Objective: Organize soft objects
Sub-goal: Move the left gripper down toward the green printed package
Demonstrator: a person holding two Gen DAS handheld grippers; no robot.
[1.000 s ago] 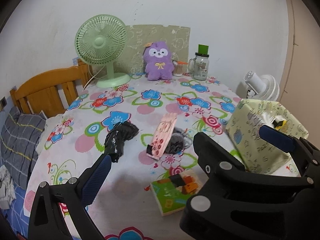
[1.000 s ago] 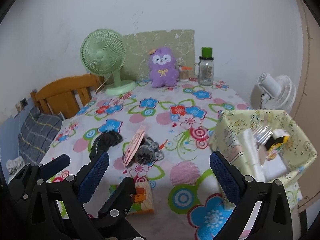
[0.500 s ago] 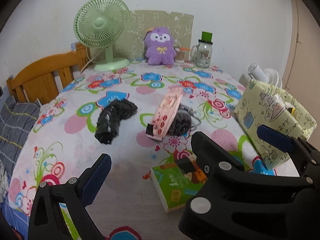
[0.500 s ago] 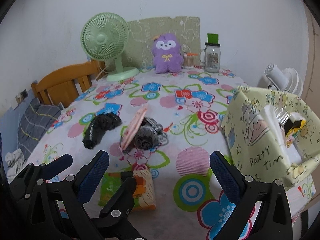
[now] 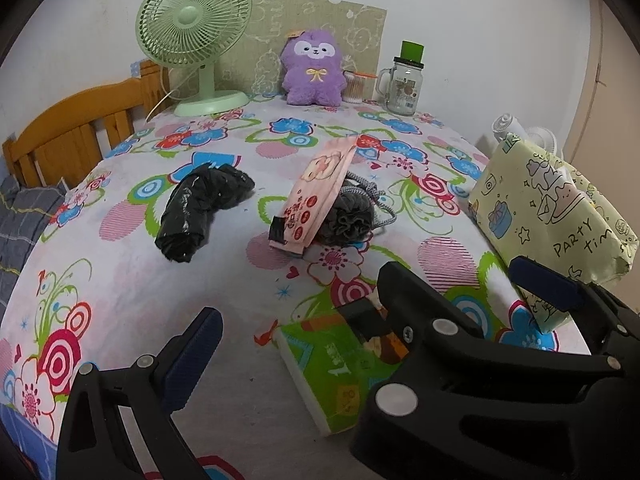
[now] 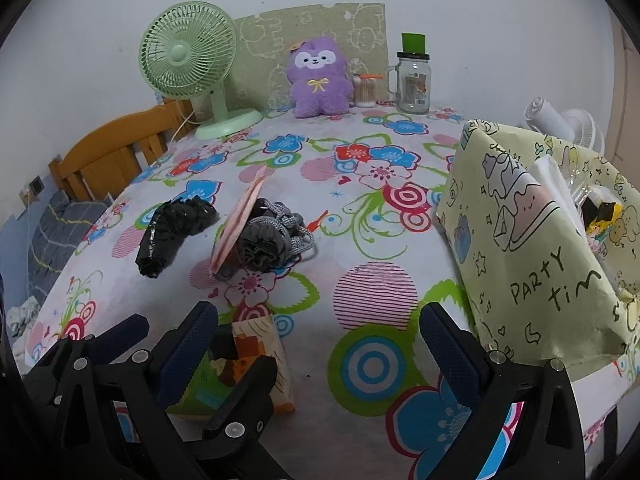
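Risk: we are judging that the green tissue pack (image 5: 336, 356), lying nearest to us and just in front of the pink wipes pack (image 5: 316, 192), is sitting partly under the right gripper (image 6: 316, 340); a hasty reach by the left gripper (image 5: 360, 312) could be knocking the two tools together.
Jaws: both pairs are standing released and spread wide, gripping nothing.
Cause of slips: the black plastic bag roll (image 5: 200, 208), left of the pink wipes pack, is looking glossy and loose, so we are expecting it to squash or slide out of a shallow pinch.
Tangle: the grey mesh sponge (image 6: 264, 240) is propping the pink wipes pack up on its edge from the right, and its cord (image 6: 300, 236) is trailing; lifting either one could be dragging or toppling the other.
Container: the yellow-green paper box (image 6: 532, 264), well right of the pink wipes pack, is already holding white tissues and a yellow-black packet; its soft wall could be folding under a careless drop.
Bystanders: far behind the pink wipes pack, the purple plush (image 5: 314, 68), green fan (image 5: 196, 36), glass jar (image 5: 404, 84) and cotton swab tub (image 6: 365, 90) are lining the wall, well clear of our path.
Surface: the flowered cloth (image 5: 120, 280) is lying slightly rumpled and could be snagging a low jaw.
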